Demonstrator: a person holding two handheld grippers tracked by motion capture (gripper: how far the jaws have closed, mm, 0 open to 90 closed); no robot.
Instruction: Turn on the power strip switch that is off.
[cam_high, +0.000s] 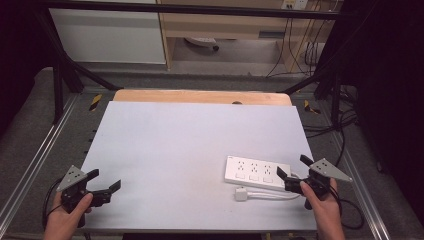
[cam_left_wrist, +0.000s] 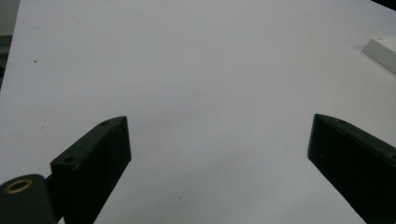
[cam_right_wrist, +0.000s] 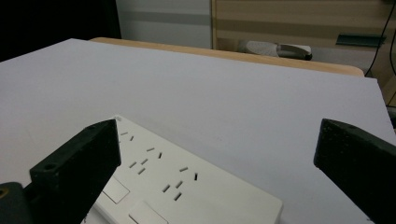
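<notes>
Hovering at the near right corner of the table (cam_high: 190, 135), right gripper (cam_high: 293, 167) spread wide and gripping nothing, lined up on the right end of the white power strip (cam_high: 257, 171), probably so as to close across its short end. Lying flat near the table's right edge and a little back from the near edge, that power strip, sockets and switches up, long side roughly along the near edge, with its white cord (cam_high: 272, 195) looping toward the near edge and ending in a plug (cam_high: 241, 193) just beside the strip's near long side. Looking along the right gripper (cam_right_wrist: 217, 158) in its own view, the power strip (cam_right_wrist: 187, 186) lies low between the two jaws, nearer the left one, neither jaw touching it, which suggests an approach not yet finished. Waiting at the near left corner, left gripper (cam_high: 104, 179) equally wide open and empty, well apart from the strip, pointed across the bare table toward it. Seen from the left gripper (cam_left_wrist: 219, 154) view, bare white surface between the jaws and only a corner of the power strip (cam_left_wrist: 383, 51) far off at the upper right. Judging from this, likely the right side to steady or lift the strip, and the left kept free for the plug or cord.
</notes>
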